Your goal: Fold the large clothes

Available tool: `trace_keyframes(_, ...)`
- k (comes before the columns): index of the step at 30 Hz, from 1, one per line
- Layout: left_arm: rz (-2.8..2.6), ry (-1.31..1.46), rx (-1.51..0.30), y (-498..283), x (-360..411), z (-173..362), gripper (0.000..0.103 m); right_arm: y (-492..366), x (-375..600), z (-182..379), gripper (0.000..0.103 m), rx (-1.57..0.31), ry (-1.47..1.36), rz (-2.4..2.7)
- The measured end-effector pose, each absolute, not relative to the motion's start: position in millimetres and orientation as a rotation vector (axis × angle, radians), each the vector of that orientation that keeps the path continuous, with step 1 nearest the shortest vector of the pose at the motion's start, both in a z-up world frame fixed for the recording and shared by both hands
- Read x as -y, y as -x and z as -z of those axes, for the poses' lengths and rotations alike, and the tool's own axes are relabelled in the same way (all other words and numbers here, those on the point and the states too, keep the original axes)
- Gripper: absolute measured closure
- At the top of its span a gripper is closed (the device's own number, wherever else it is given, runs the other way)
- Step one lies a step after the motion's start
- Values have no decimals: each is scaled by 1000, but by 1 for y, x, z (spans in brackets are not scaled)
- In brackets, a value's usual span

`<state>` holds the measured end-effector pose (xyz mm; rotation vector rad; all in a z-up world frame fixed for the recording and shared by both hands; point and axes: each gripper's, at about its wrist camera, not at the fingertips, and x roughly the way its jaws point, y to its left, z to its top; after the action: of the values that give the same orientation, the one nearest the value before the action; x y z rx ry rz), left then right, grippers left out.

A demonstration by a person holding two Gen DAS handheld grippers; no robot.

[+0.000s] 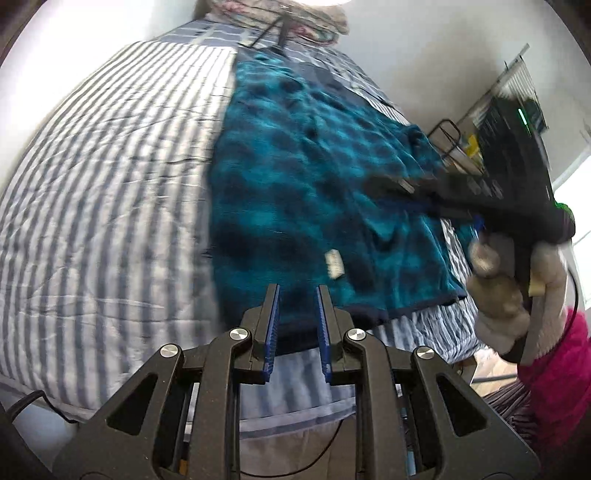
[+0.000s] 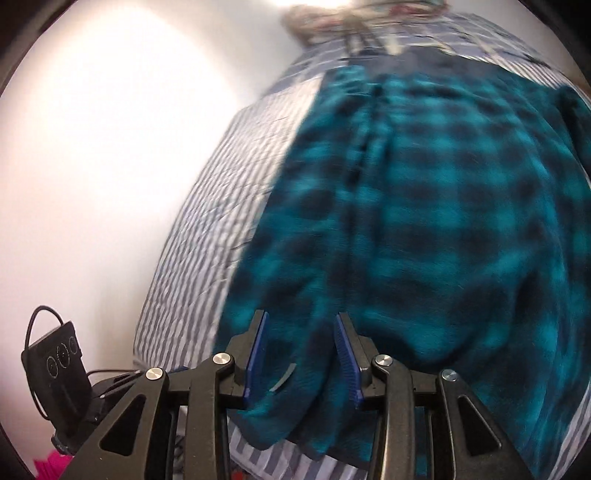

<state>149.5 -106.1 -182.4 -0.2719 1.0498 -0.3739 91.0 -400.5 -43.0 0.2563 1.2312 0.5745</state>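
Observation:
A large teal and black plaid fleece garment (image 1: 314, 192) lies spread lengthwise on a striped bed; it fills the right wrist view (image 2: 424, 221). My left gripper (image 1: 297, 291) is open and empty, just above the garment's dark bottom hem near the bed's front edge. My right gripper (image 2: 301, 319) is open, its jaws standing either side of a hanging corner of the garment's hem without closing on it. In the left wrist view the right gripper (image 1: 391, 184) reaches over the garment's right edge, blurred, held by a gloved hand.
The grey and white striped quilt (image 1: 110, 184) covers the bed, with pillows (image 1: 280, 18) at the far end by a white wall. A shelf and dark equipment (image 1: 509, 122) stand right of the bed. A black device with a cable (image 2: 55, 362) sits low left.

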Motion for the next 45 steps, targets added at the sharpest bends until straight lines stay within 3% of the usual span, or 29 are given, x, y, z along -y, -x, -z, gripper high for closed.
trace_keyframes(5,403,257,-1074,-152,140,187,64,-131,393,50,57,-1282,-244,-512)
trace_keyframes(21,282,221,-1098,-143,157,210,64,-225,374,74,56,-1230,-145,-409)
trace_keyframes(23,283,214,-1111,-147,160,215,86,-229,374,79,56,-1236,-116,-391)
trace_keyframes(25,308,219,-1123,-148,165,218,97,-234,373,85,56,-1243,-94,-385)
trace_keyframes(30,327,186,-1072,-141,176,207,103,-238,368,95,57,-1247,-49,-386)
trace_keyframes(32,351,229,-1051,-135,173,196,103,-238,365,96,71,-1239,-15,-381)
trace_keyframes(33,369,257,-1036,-132,171,188,103,-237,365,96,87,-1236,-9,-382)
trace_keyframes(34,384,274,-1025,-131,170,182,103,-237,367,94,94,-1228,-20,-384)
trace_keyframes(45,386,212,-999,-127,189,171,103,-239,381,81,99,-1189,-91,-411)
